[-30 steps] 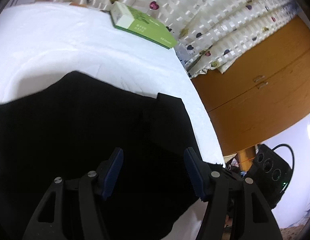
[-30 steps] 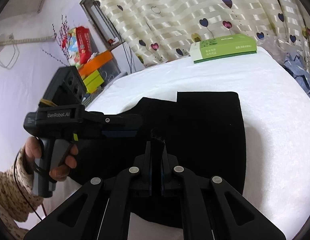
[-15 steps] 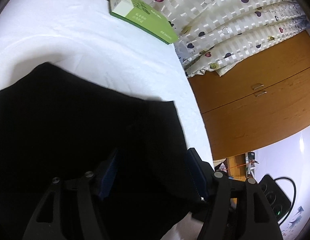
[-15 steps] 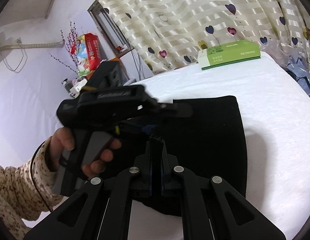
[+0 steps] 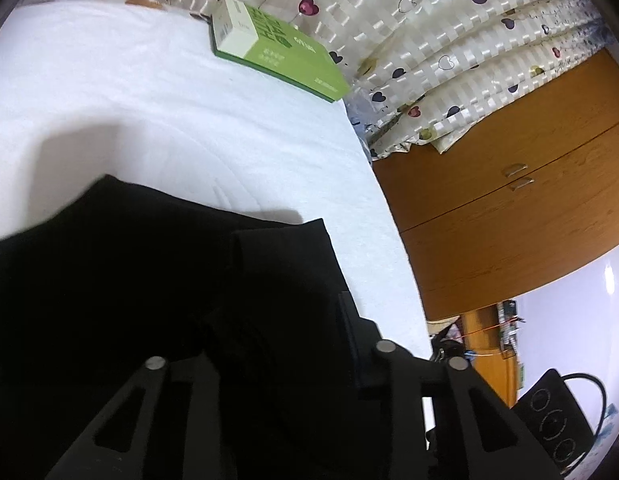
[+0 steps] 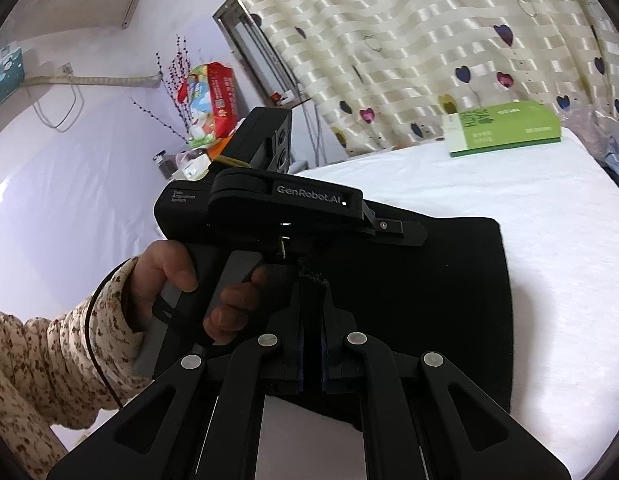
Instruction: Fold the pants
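While my right gripper [image 6: 312,300] has its jaws pressed together on a pinch of black fabric, the pants [image 6: 441,292] lie spread on the white bed [image 6: 549,240], folded into a dark slab w/ a straight far edge and a rounded right side. In the left wrist view the left gripper [image 5: 277,344] sits low over the same cloth; its jaws have just been closing, w/ a bunched fold of the pants between them, but the pads are lost against the black fabric so I can't tell whether they're actually biting. From the right cam I see the left tool's body held by a hand [image 6: 189,280] in a floral sleeve [image 6: 49,356], just left of my right fingers [image 6: 299,332]. A green box [image 6: 505,128] rests at the bed's far edge, well apart from the pants, in front of the heart-print curtain [image 6: 429,40]. Wooden cabinet [image 5: 509,220] stands beside the bed on the left cam's right.
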`<state>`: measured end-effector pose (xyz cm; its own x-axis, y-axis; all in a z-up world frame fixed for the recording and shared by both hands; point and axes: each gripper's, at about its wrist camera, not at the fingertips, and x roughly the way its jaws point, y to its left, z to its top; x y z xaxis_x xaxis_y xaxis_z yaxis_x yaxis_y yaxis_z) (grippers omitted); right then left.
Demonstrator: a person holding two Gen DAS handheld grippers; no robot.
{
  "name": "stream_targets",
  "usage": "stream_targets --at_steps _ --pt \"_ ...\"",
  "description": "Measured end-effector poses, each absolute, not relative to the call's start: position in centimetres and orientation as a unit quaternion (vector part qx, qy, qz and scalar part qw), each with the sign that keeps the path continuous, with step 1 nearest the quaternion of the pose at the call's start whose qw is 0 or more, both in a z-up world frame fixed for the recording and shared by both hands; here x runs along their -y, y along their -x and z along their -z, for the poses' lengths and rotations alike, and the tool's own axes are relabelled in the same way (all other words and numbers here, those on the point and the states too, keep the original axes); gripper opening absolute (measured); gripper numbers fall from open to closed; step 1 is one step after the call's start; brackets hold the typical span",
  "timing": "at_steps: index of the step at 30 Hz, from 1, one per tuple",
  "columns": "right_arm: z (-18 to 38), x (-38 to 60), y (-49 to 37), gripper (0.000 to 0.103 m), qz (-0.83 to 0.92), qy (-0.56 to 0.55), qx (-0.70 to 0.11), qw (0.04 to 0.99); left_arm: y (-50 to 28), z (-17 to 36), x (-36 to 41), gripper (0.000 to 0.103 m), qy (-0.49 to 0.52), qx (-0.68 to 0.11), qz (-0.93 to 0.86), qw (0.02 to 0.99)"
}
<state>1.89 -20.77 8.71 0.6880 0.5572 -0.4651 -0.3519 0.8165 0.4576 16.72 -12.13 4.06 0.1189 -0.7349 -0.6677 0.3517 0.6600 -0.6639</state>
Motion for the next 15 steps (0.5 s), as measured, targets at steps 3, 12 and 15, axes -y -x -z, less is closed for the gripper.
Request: stream_targets --at_steps 3,12,15 --pt "-9.0 19.7 -2.0 0.005 -0.263 -0.166 -0.304 0.9 -16.7 -4.6 10.8 0.009 0.164 -0.543 0.366 0.738" --pt "-9.8 15.4 -3.0 0.005 -0.297 -0.146 -0.304 0.893 -16.7 -6.7 6.9 0.007 0.164 -0.51 0.361 0.763" --pt "-9.7 13.9 -3.3 0.005 -0.312 -0.144 -0.306 0.888 -16.7 -6.9 5.4 0.007 0.164 -0.504 0.358 0.769"
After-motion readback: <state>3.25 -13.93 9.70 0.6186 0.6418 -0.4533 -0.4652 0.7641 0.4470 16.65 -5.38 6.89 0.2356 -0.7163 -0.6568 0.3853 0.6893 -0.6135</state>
